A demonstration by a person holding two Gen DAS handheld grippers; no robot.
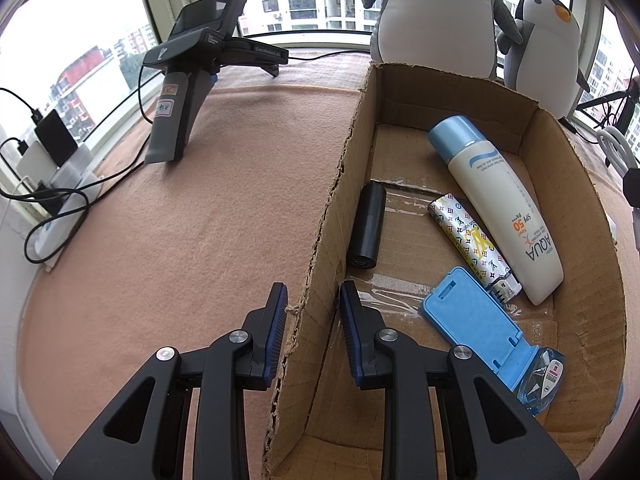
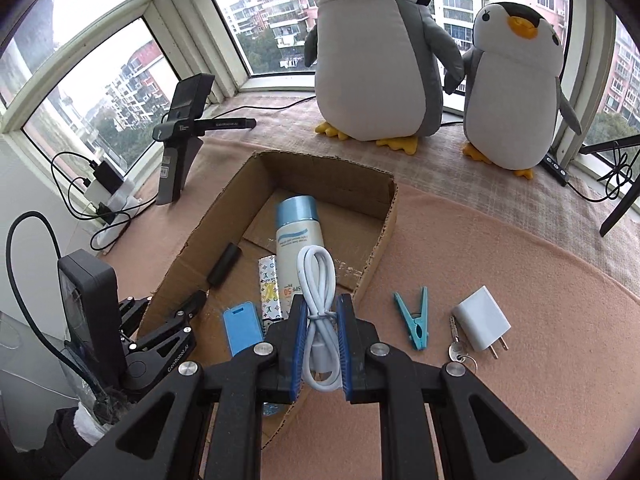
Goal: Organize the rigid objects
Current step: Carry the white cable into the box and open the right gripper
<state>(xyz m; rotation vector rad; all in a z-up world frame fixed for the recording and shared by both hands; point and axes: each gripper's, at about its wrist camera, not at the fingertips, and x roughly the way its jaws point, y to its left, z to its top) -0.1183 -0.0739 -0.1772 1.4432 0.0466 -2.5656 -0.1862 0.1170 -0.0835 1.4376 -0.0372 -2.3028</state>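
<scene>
The right gripper [image 2: 322,318] clamps a coiled white cable [image 2: 318,280] above the box [image 2: 378,248] rim. The left gripper [image 1: 313,312] pinches the box's wall at its 9 o'clock side. Inside lie a bottle [image 1: 496,204] reading "AQUA SPF 50", a monogrammed lighter [image 1: 472,240], and a black tube [image 1: 366,224]. A stand [image 1: 192,92] at 11 o'clock reads "GenRobot.AI".

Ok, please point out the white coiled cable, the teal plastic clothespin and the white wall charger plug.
white coiled cable [image 2: 318,280]: right wrist view, upper loop above the pads.
teal plastic clothespin [image 2: 414,318]: right wrist view, middle near the spring.
white wall charger plug [image 2: 482,318]: right wrist view, flat white body.
</scene>
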